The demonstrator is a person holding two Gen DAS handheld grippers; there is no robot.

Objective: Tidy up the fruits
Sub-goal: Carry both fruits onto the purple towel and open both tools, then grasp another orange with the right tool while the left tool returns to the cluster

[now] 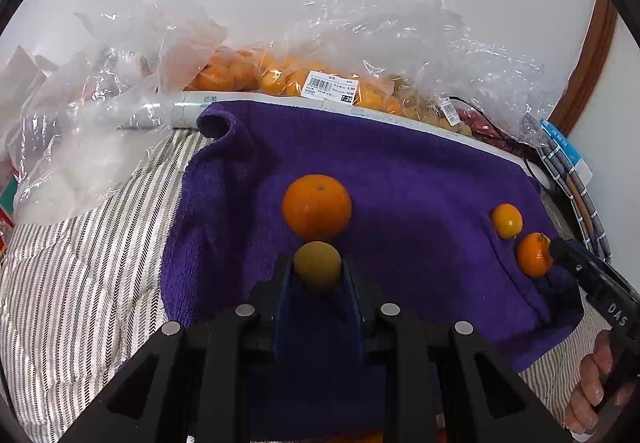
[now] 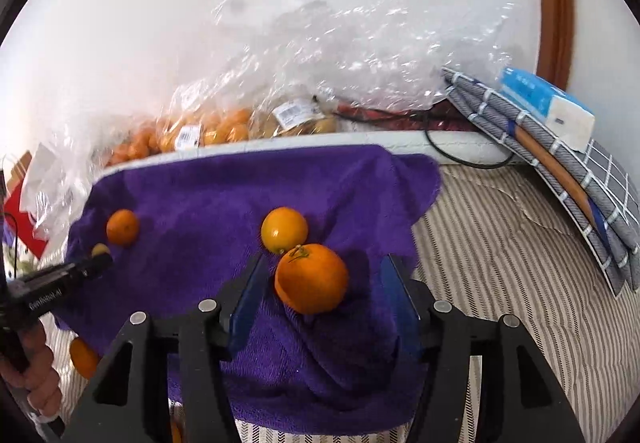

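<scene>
Towel: purple towel [image 1: 400, 171] lies spread on a striped bed cover [image 1: 80, 263]; all places below are given from this towel
Left gripper [image 1: 318, 267]: over the near part of the towel; closed on a small yellowish fruit [image 1: 318, 269], both pads pressing its sides
Big orange [image 1: 317, 206]: on the towel, just beyond the yellowish fruit
Right gripper [image 2: 320, 283]: over the right part of the towel; jaws stand apart, one on each side of a stemmed orange [image 2: 312, 279]; pads not touching it
Stemmed orange: lying on the towel; touching a smaller yellow-orange fruit [image 2: 284, 229] just beyond it
Bags: clear bags of oranges [image 1: 280, 77] behind the far edge of the towel
Loose orange [image 2: 83, 358]: on the bed cover, off the near left edge of the towel
</scene>
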